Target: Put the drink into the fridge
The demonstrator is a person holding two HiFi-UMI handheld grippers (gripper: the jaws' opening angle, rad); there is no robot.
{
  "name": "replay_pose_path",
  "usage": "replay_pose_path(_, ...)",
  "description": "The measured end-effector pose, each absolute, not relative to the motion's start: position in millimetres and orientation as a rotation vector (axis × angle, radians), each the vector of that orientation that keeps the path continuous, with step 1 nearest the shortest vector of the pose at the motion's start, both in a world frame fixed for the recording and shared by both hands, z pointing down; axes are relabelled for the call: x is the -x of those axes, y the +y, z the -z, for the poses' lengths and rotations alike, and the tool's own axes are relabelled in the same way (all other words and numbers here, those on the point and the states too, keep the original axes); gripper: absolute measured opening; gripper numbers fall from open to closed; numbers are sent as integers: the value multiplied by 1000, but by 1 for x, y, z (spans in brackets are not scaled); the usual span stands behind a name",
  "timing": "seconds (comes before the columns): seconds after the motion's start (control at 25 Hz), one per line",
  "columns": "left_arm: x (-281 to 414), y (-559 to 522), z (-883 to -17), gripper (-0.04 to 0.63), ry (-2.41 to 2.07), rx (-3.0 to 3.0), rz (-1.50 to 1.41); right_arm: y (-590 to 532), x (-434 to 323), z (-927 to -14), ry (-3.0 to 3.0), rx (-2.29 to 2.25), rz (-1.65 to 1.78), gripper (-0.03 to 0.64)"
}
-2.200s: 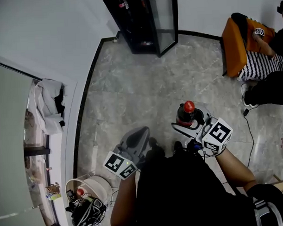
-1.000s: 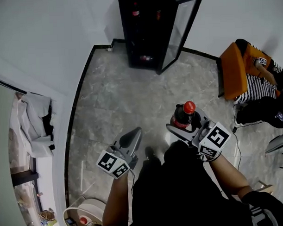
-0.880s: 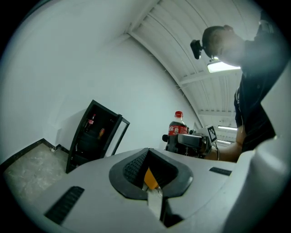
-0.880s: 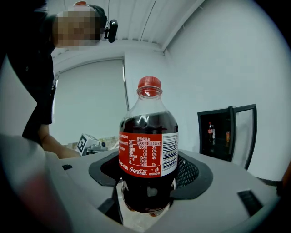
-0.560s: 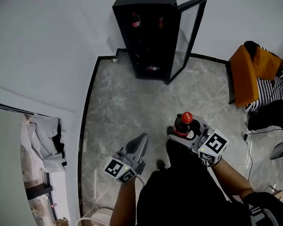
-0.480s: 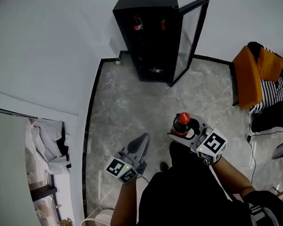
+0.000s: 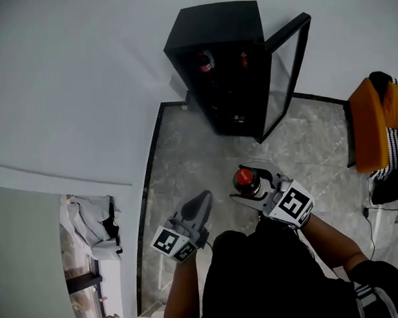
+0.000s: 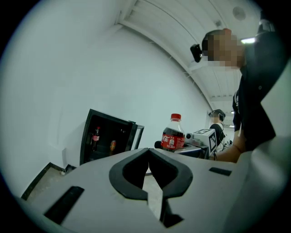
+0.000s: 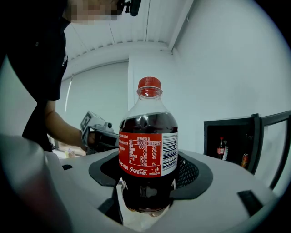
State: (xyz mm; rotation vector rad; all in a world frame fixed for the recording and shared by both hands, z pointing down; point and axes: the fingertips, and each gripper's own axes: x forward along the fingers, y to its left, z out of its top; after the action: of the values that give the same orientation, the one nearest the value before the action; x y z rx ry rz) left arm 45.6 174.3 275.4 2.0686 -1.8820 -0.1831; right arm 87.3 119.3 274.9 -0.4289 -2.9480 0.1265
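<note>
**Cola bottle clamped in the right gripper, well short of an open black fridge**

Seen from above, a plain white wall (image 7: 73,94) fills the left side. Pale crumpled cloth (image 7: 95,220) lies at its foot in the lower left corner. To the right of it, grey marbled floor (image 7: 186,155) runs up to the fridge.

Low in the picture, the left gripper (image 7: 202,200) points up over the floor. Its own camera shows its two jaws pressed together at the tips, with nothing between them.

Above it and to the right, the black fridge (image 7: 217,37) stands against the wall. Its glass door (image 7: 287,70) is swung wide to the right. Inside, on an upper shelf, a red-labelled bottle (image 7: 205,60) stands upright, with a second drink (image 7: 242,57) just to its right. Something lies on a lower shelf, too dark to make out.

Below the fridge, well apart from it, the right gripper (image 7: 255,184) holds the cola bottle (image 7: 244,177) upright over the floor. The bottle has a red cap and a red label, and dark drink fills it to the shoulder. The gripper's own camera shows both jaws closed against the lower body of the bottle, one on each side.

At the right edge stands an orange seat (image 7: 371,133). The person's black top (image 7: 268,276) fills the bottom of the picture, with one bare forearm leading to each gripper.
</note>
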Motion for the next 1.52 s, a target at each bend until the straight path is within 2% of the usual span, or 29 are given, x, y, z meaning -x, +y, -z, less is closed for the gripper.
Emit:
replay_pose_path(0.4, 37, 93, -292, 12, -1745, -2220, 118, 68, -9, -292, -2945, 314, -187, 321)
replay_pose_path(0.88, 179, 4, -337, 12, -1348, -2336, 130, -27, 140, -346, -2819, -243, -298, 321)
replay_pose_path(1.2, 217, -54, -410, 12, -1196, -2382, 69, -92, 175, -394, -2822, -513, -277, 321)
replay_pose_path(1.52, 220, -122, -470, 12, -1462, -2349, 61, -169, 175, -467, -2849, -653, -263, 320)
